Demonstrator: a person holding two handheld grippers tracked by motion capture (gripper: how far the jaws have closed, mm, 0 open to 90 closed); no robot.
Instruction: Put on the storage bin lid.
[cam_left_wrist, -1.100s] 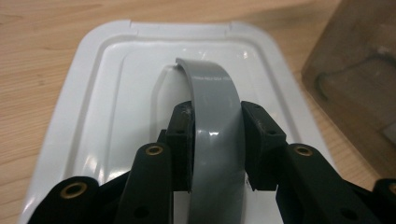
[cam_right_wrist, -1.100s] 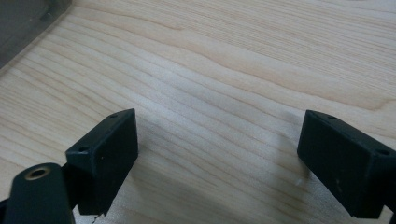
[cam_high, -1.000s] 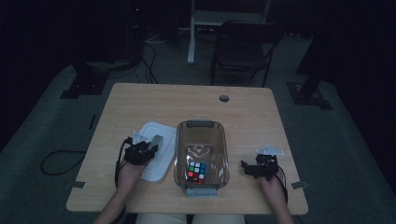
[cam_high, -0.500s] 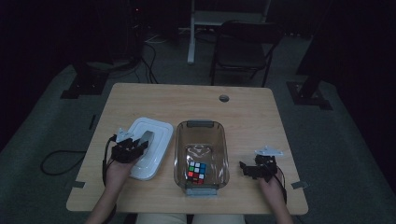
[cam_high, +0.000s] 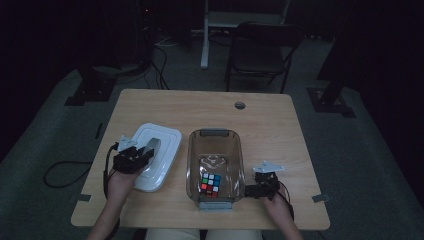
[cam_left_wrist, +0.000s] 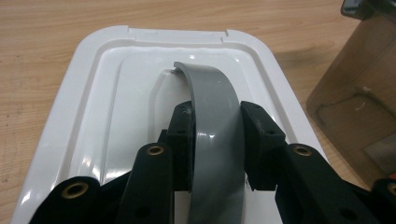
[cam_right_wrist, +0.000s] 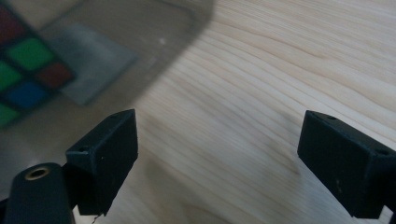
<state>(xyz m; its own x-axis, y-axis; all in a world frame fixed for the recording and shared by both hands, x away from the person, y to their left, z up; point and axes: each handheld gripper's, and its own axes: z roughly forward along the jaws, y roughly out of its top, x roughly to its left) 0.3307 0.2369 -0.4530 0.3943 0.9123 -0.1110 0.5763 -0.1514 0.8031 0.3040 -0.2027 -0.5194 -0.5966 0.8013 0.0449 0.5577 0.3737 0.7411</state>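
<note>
At lower left of the high view, the left tongs (cam_high: 145, 154) pinch the grey handle (cam_left_wrist: 212, 121) of the white lid (cam_high: 162, 145), light, rigid, glossy plastic best gripped there; the right tongs (cam_right_wrist: 217, 158) stand spread beside the clear bin (cam_high: 192, 165) on the surface (cam_high: 280, 125).

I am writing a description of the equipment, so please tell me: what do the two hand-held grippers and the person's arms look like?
Both tools are black. The left hand-held gripper has two blocky black jaws on arms with brass-coloured rivets, and a dark cable trails from it in the high view. The right hand-held gripper has the same square black jaws and carries a grey three-cornered plate on top. The forearms are bare, without sleeves.
</note>
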